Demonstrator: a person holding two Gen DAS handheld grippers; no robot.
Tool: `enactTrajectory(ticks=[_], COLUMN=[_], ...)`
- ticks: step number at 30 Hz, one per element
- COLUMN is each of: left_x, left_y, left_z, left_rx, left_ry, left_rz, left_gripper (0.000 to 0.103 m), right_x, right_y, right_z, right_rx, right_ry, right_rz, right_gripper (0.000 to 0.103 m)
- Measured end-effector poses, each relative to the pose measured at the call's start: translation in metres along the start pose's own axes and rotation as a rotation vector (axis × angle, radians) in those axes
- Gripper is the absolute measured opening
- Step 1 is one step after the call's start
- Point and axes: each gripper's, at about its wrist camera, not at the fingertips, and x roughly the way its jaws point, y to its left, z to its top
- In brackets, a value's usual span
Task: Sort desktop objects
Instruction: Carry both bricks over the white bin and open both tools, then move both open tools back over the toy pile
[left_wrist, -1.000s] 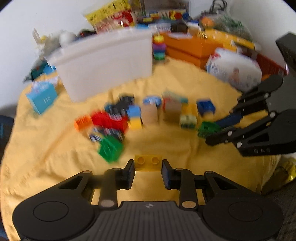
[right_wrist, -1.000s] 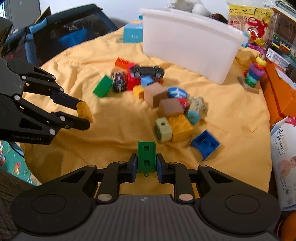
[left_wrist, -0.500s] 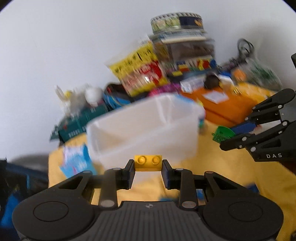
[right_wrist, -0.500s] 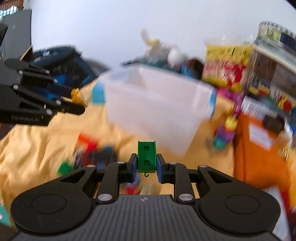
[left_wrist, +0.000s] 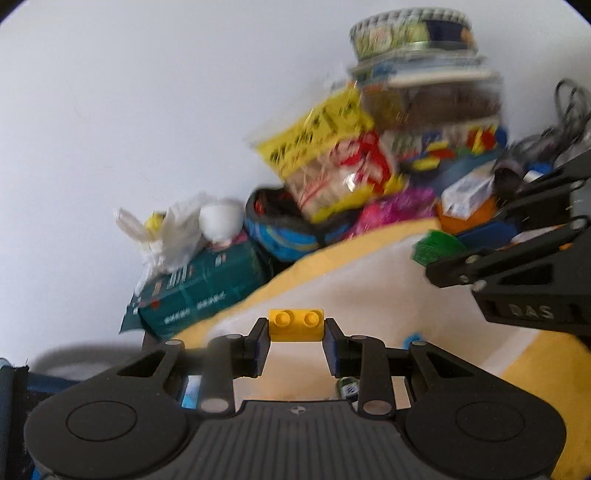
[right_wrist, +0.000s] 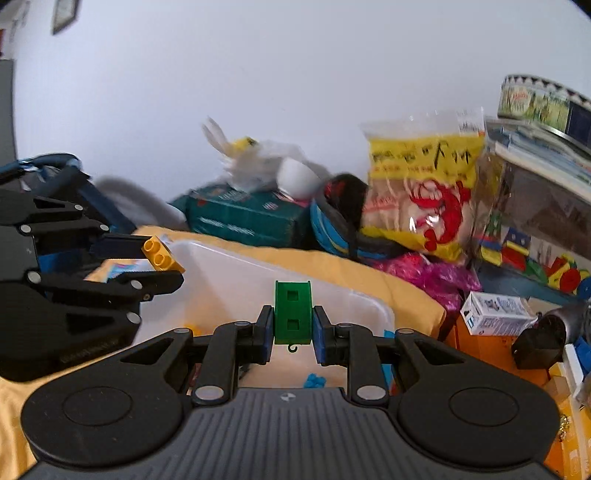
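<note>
Yellow brick (left_wrist: 295, 324), two studs showing, is clamped crosswise between the jaws of the left gripper (left_wrist: 295, 334); in the right wrist view the same brick (right_wrist: 162, 254) sits tilted at that gripper's tips, over the near left corner of the white bin (right_wrist: 258, 291). Green brick (right_wrist: 292, 312), with two square holes facing the camera, is clamped upright between the jaws of the right gripper (right_wrist: 293, 332), held above the bin's open top. From the left wrist view the green brick (left_wrist: 437, 247) shows only as a blurred patch at the tips of the right gripper, which enters from the right edge. Both grippers are raised side by side, close together but not touching.

The bin rests on a yellow cloth (right_wrist: 351, 269) covering the table. Small pieces lie inside the bin, including something blue (right_wrist: 314, 380); their kind cannot be made out. Behind the bin, against the white wall, stand a dark green box (right_wrist: 247, 218), a white crumpled bag (right_wrist: 258, 162), a yellow-and-red snack packet (right_wrist: 421, 188) and a round tin (right_wrist: 539, 101) on stacked items. A small white carton (right_wrist: 495, 312) lies on an orange surface at right.
</note>
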Motion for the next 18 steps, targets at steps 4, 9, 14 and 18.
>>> enactTrajectory(ticks=[4,9,14,18], left_x=[-0.016,-0.067,-0.102,-0.115], left_y=[0.009,0.008,-0.009,-0.030], left_z=[-0.010,-0.037,-0.083,-0.122], left_rx=[-0.085,-0.097,-0.068,-0.079], left_ry=[-0.006,-0.069,0.011,0.112], left_rz=[-0.014,-0.044,-0.115,-0.182], left_gripper=[0.053,0.065,0.068,0.068], right_x=[0.002,-0.032,-0.068,-0.090], right_y=[-0.006,-0.013,-0.016,-0.004], right_z=[-0.009,-0.025,-0.054,-0.090], right_rx=[-0.009,-0.020,-0.023,-0.031], right_ry=[0.002,-0.051,-0.048,0.038], right_rz=[-0.007,0.028,0.083,0.137], right_gripper=[0.043,0.044,0.047,0.047])
